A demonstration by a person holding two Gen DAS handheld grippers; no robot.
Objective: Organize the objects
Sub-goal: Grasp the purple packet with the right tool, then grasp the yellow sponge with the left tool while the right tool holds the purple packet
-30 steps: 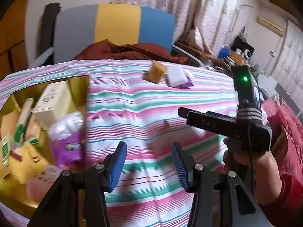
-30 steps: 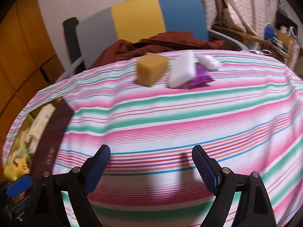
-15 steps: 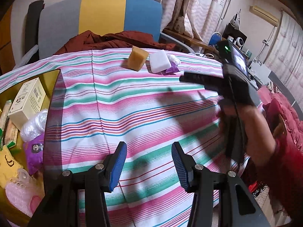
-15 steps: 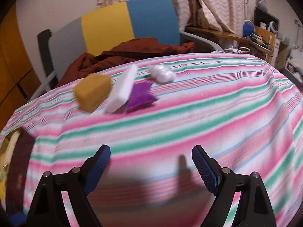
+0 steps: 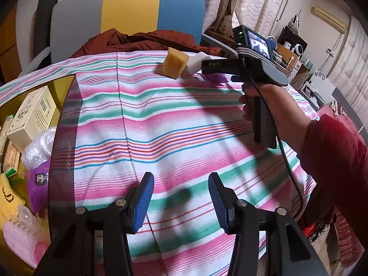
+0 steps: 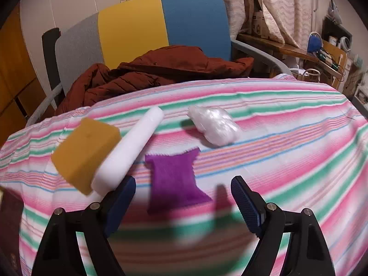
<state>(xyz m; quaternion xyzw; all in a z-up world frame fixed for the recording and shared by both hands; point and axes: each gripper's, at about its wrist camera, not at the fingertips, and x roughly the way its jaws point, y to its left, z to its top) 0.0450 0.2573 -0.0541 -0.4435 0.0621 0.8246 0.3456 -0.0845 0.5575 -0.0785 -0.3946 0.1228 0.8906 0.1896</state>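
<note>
On the striped tablecloth, at the far side, lie a yellow sponge block, a white foam block, a purple packet and a clear plastic-wrapped bundle. My right gripper is open, low over the cloth, with the purple packet between its fingers and the white block by the left finger. In the left wrist view the sponge and white block show beside the right gripper's body. My left gripper is open and empty above the cloth's near part.
A gold tray at the left holds a cream box, a purple packet, plastic wrap and pink items. A chair with a dark red jacket stands behind the table. Shelves with clutter stand at the right.
My right gripper has moved forward to the group of objects at the far side, which now sit close between its fingers. My left gripper has stayed open and nearly still.
</note>
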